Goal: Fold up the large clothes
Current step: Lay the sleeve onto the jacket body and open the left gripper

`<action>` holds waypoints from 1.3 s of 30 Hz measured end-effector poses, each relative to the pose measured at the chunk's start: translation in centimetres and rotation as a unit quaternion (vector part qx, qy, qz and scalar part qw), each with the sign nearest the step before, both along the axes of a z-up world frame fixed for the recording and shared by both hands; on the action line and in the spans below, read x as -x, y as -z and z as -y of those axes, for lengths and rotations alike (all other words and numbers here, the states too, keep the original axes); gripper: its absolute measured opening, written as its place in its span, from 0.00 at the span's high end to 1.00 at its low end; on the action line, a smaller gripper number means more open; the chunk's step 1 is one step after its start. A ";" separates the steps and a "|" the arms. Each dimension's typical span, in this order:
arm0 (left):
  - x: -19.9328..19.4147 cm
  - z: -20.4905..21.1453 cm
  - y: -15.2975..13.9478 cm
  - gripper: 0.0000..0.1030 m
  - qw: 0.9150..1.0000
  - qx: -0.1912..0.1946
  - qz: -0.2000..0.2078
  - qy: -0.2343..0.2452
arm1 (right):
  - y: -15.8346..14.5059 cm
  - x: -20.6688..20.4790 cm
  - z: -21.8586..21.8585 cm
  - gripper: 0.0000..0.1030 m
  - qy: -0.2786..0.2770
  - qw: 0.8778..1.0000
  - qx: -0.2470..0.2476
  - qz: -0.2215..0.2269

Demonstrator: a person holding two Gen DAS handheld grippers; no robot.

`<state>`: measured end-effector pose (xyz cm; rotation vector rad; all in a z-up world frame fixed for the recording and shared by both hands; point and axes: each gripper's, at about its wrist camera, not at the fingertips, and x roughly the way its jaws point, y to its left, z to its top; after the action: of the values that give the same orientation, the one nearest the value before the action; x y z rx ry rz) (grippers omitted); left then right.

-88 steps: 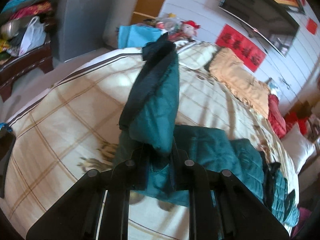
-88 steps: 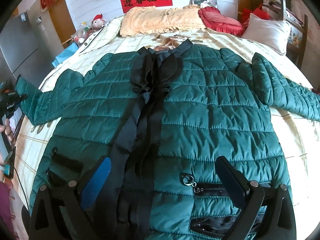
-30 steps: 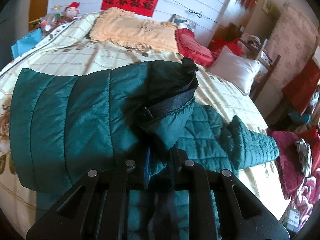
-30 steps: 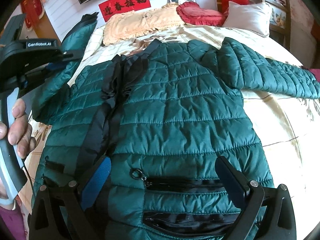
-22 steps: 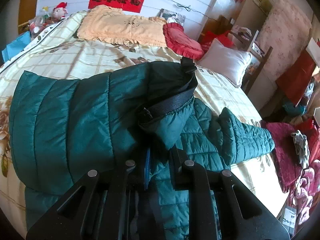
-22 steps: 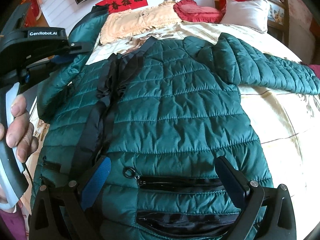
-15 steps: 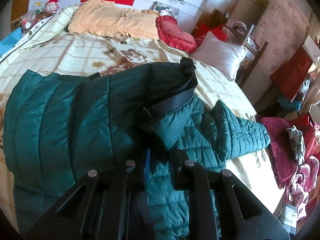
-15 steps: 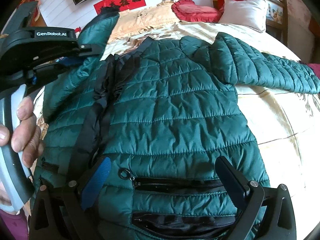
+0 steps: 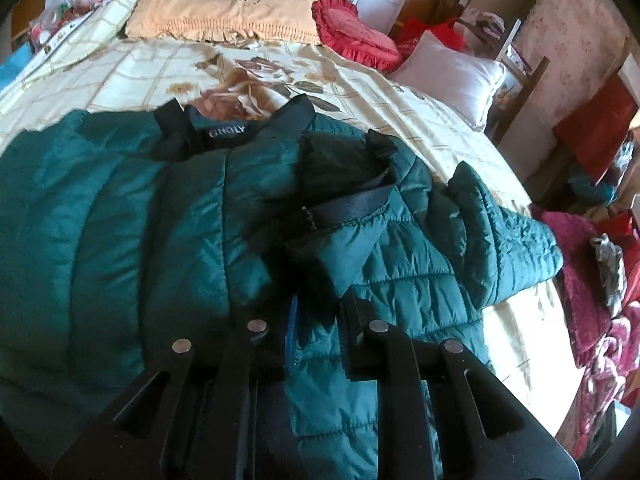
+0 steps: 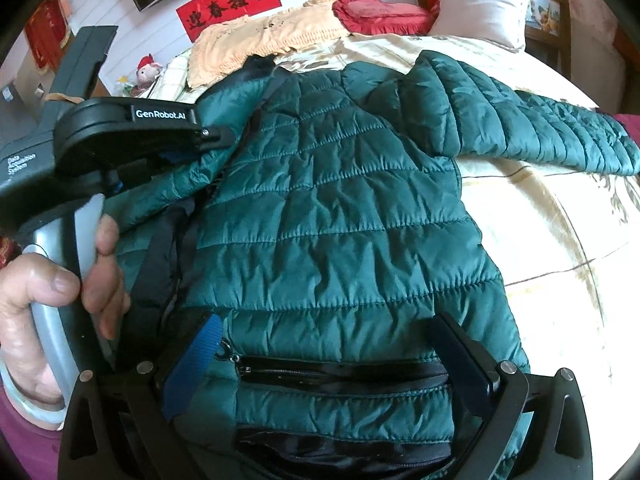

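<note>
A dark green quilted jacket [image 10: 340, 216] lies front up on the bed. My left gripper [image 9: 316, 304] is shut on the cuff end of its left sleeve [image 9: 344, 216] and holds the sleeve across the jacket's chest. The left gripper's body also shows in the right wrist view [image 10: 120, 132], above the jacket's left side. My right gripper [image 10: 332, 344] is open and empty, low over the hem by the pocket zips [image 10: 340, 372]. The other sleeve [image 10: 540, 128] lies stretched out to the right.
The bed has a cream checked cover [image 10: 560, 240]. An orange pillow [image 9: 224, 12], a red cushion [image 9: 352, 36] and a white pillow [image 9: 452, 76] lie at its head. Red and pink clothes [image 9: 600, 280] are piled beside the bed on the right.
My left gripper has carried the sleeve from the bed's left side inward over the jacket's front and lowered it. My right gripper has stayed open near the hem.
</note>
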<state>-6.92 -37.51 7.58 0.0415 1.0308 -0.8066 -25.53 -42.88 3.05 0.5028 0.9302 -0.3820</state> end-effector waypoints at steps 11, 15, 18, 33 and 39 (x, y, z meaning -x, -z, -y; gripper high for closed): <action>0.5 -0.3 -0.5 0.60 0.999 0.028 0.006 0.021 | 0.0 0.3 0.2 0.00 0.003 1.000 -0.003 -0.002; 0.8 -1.2 -1.4 0.60 0.999 0.024 0.029 0.016 | -0.1 0.5 0.2 0.00 0.004 1.000 -0.006 -0.002; 0.9 -2.7 -2.5 0.60 0.998 0.016 0.055 0.005 | -0.4 0.5 0.4 0.00 0.005 1.000 -0.010 0.002; -4.2 -16.0 -3.7 0.60 0.986 -0.065 0.100 -0.116 | -2.7 -7.6 3.6 0.00 -0.020 0.997 -0.066 0.046; -7.0 -19.8 -1.7 0.59 0.979 -0.072 0.078 -0.173 | -0.5 -13.2 5.7 0.00 -0.020 0.994 -0.104 0.025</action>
<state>0.04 -17.66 9.26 0.0461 0.9135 -0.4052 -12.35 -48.58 3.51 0.6806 0.9347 -0.2365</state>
